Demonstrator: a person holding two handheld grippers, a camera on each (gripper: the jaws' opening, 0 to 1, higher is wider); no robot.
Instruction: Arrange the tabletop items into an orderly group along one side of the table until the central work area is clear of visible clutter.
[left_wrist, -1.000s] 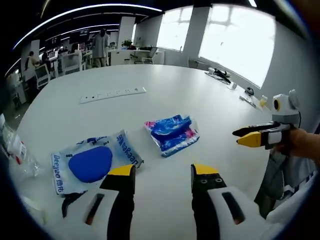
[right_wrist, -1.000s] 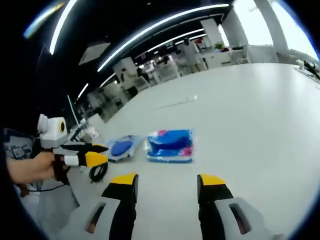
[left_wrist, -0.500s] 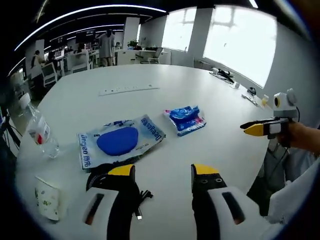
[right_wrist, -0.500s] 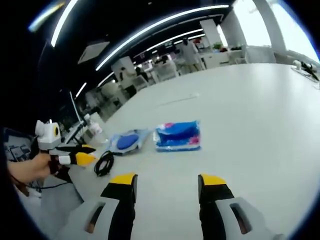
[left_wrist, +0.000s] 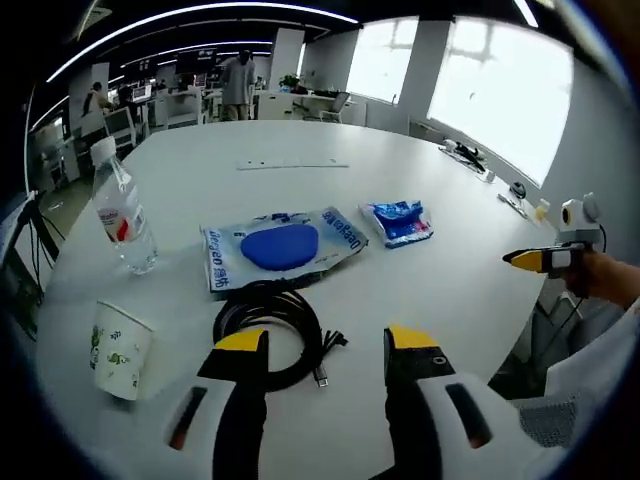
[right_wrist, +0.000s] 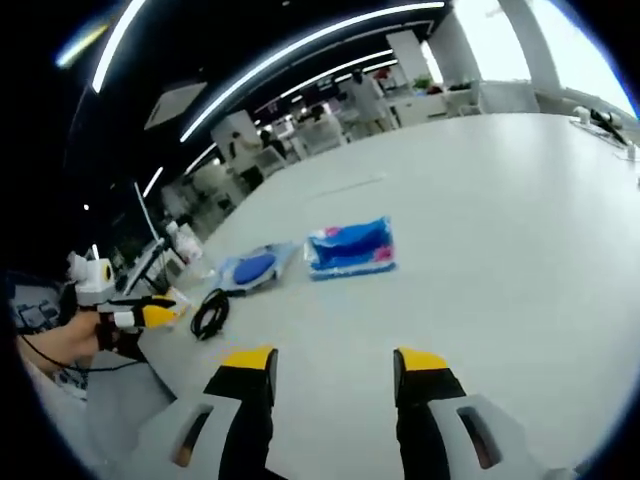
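Black cable (left_wrist: 268, 330); blue-pink packet (left_wrist: 399, 221); white table (left_wrist: 300, 190).

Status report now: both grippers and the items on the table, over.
Left gripper open, empty, over black cable. Right gripper open, empty. Bottle, paper cup, blue pouch, small blue packet spread out, none grouped.

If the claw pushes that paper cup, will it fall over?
Probably, yes. The paper cup stands upright near the table's edge and looks light, so a high push would likely tip it. It tapers toward the base, so once down it may roll in a curve.
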